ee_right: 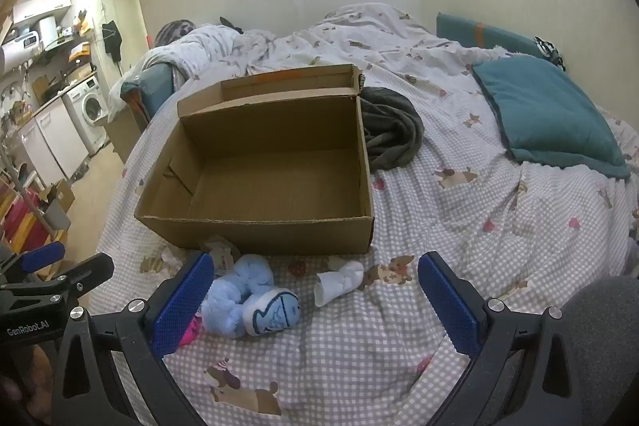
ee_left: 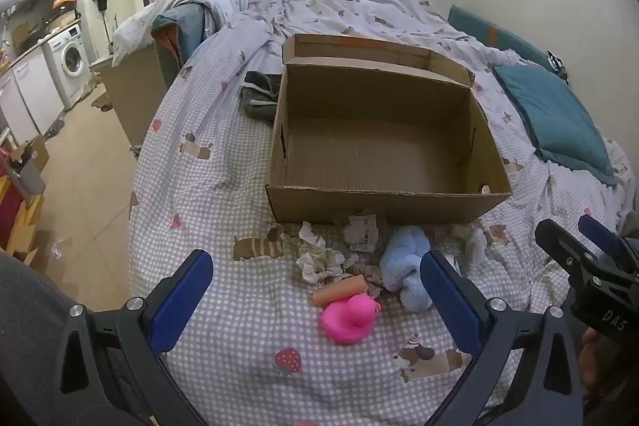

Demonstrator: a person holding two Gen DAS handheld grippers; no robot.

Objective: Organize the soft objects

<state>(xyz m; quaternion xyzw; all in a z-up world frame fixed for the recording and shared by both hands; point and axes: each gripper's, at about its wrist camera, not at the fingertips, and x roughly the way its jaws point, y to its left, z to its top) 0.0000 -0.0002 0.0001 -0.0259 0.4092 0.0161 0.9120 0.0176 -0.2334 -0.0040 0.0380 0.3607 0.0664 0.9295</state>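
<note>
A bed covered in a grey-and-white checked duvet printed with dogs and strawberries (ee_left: 223,162) fills the view, with a teal rectangular cushion (ee_right: 551,114) lying toward its right side. A crumpled dark grey garment (ee_right: 393,134) lies on the duvet. Off the bed's left side, a white front-loading washing machine (ee_left: 71,60) stands beside white cabinets (ee_left: 30,94).

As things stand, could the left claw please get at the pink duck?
Probably yes: the pink duck lies uncovered on the bedspread just ahead of the open left claw, with only an orange roll behind it.
</note>
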